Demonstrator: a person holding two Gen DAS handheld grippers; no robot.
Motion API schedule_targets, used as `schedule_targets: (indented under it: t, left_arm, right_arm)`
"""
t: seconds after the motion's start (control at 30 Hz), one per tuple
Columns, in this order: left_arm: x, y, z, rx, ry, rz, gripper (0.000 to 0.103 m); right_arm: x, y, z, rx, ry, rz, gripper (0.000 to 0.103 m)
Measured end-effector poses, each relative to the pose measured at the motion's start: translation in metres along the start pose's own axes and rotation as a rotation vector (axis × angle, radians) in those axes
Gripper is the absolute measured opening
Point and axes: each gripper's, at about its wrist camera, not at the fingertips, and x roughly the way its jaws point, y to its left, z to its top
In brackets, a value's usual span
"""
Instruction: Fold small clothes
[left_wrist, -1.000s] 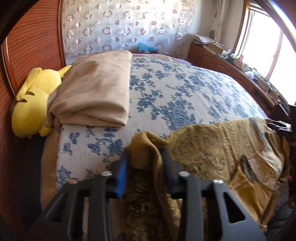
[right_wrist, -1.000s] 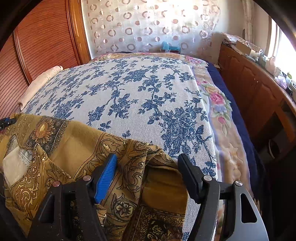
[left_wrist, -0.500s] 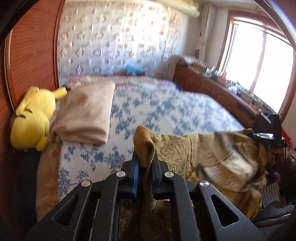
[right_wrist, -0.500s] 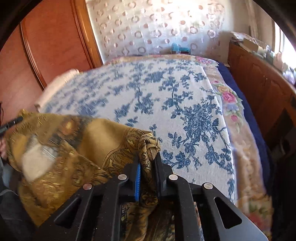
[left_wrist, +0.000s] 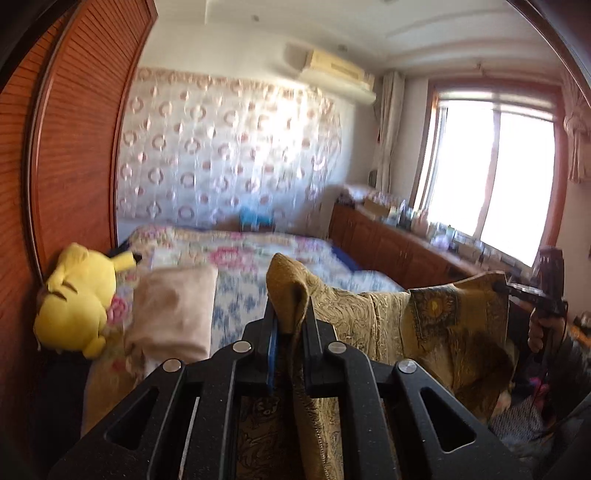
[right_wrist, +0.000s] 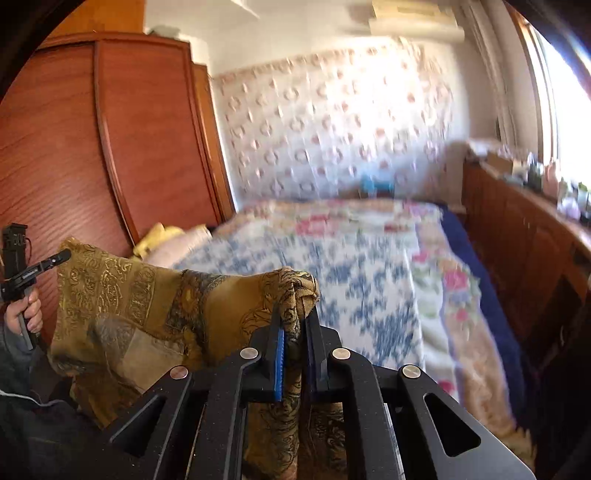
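Mustard-gold paisley woven garment (left_wrist: 436, 325): unfolded, stretched between left gripper (left_wrist: 290, 328) and right gripper (right_wrist: 295, 325), each clenched on a corner. No fold made yet; laying flat and folding remain.

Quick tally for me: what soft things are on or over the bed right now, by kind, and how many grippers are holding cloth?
Patterned gold garment: 1, held up over the bed
Folded beige cloth: 1, lying on the bed
Yellow plush toy: 1, at the bed's edge by the wardrobe
Grippers shut on the garment: 2, left gripper and right gripper
Total: 3 soft things, 2 grippers
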Motion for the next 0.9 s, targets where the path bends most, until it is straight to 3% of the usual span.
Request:
schedule_targets:
  t: [0.17,0.27,0.37,0.5,0.6,0.67,0.73,0.9]
  left_arm:
    - [-0.013,-0.001,0.049,0.034,-0.111,0.038,0.011]
    - [0.014,0.001,0.09,0.075,-0.12,0.082,0.011]
    - [0.064,0.009,0.121,0.11,-0.097,0.134,0.011]
    - [0.169,0.03,0.132,0.182,0.038,0.179,0.021]
    - [0.237,0.053,0.106,0.146,0.181,0.17,0.042]
    - [0.261,0.063,0.08,0.121,0.251,0.149,0.047]
    - [0.272,0.069,0.054,0.094,0.32,0.12,0.073]
    - [0.271,0.053,0.0,0.124,0.446,0.068,0.076]
  right_arm:
    - [-0.043,0.012,0.045,-0.073,-0.116,0.014,0.009]
    - [-0.046,0.018,0.093,-0.167,-0.157,-0.025,0.008]
    - [-0.014,0.016,0.145,-0.238,-0.14,-0.082,0.008]
    - [0.083,-0.003,0.19,-0.256,-0.043,-0.219,0.009]
    - [0.174,-0.035,0.18,-0.192,0.117,-0.294,0.028]
    - [0.215,-0.057,0.155,-0.11,0.203,-0.327,0.03]
    - [0.238,-0.07,0.124,-0.053,0.257,-0.329,0.03]
    - [0.254,-0.073,0.069,-0.08,0.355,-0.295,0.03]
